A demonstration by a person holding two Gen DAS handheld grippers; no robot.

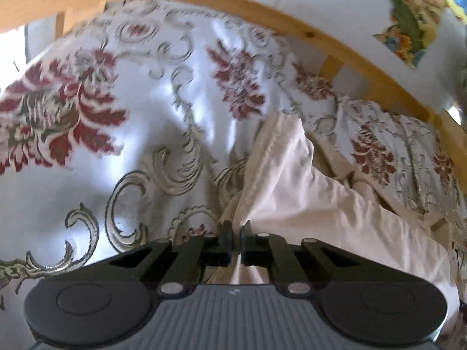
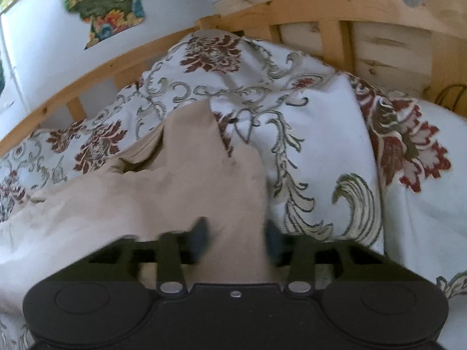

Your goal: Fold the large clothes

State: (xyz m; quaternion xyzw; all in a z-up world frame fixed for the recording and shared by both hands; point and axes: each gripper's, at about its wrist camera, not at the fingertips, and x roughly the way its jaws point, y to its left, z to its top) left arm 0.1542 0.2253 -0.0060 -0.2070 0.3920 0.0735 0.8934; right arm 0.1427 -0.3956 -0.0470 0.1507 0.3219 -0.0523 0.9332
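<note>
In the left wrist view the left gripper sits at the lower centre of the frame, its two black fingers drawn almost together with a thin pinch of the beige garment clamped between them. The cloth gathers into folds right at the tips and spreads away toward the lower right, with a stitched hem running up to the middle of the frame. It lies on a white bedspread patterned with dark red flowers and grey-green scrolls. A wooden bed rail curves across the top, and a colourful picture hangs on the wall at the upper right.

In the right wrist view the right gripper is at the lower centre — its fingers are blurred, standing partly apart with a broad band of the same beige garment filling the gap; the pads appear to press on it. The fabric stretches from the left edge up to the middle, over the bedspread.
</note>
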